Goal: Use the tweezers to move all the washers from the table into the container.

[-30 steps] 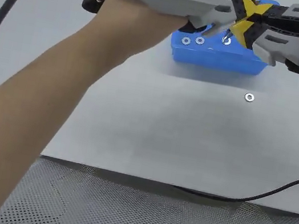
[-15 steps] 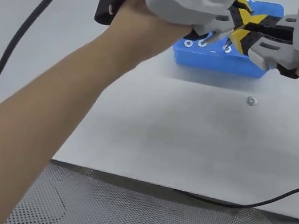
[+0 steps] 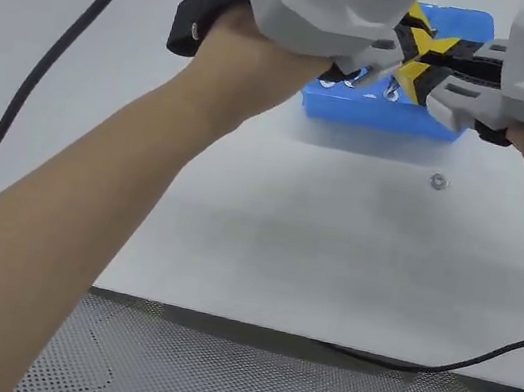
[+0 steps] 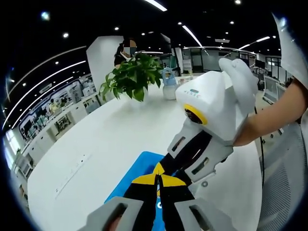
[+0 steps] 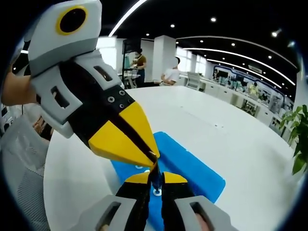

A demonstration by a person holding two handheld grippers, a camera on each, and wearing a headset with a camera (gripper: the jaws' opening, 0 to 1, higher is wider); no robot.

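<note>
Head view shows three washers [image 3: 328, 83] inside the blue container [image 3: 378, 115]. One washer [image 3: 437, 182] is left on the table [image 3: 288, 221], near the container, so I judge the task almost finished. Over the container, the right gripper [image 5: 155, 179] has its jaws nearly closed on the tweezers [image 5: 155, 172]. The left gripper [image 5: 153, 158] has its jaws pressed together at the tweezers' top.

One washer [image 3: 437, 182] lies outside blue container [image 3: 378, 115].
</note>
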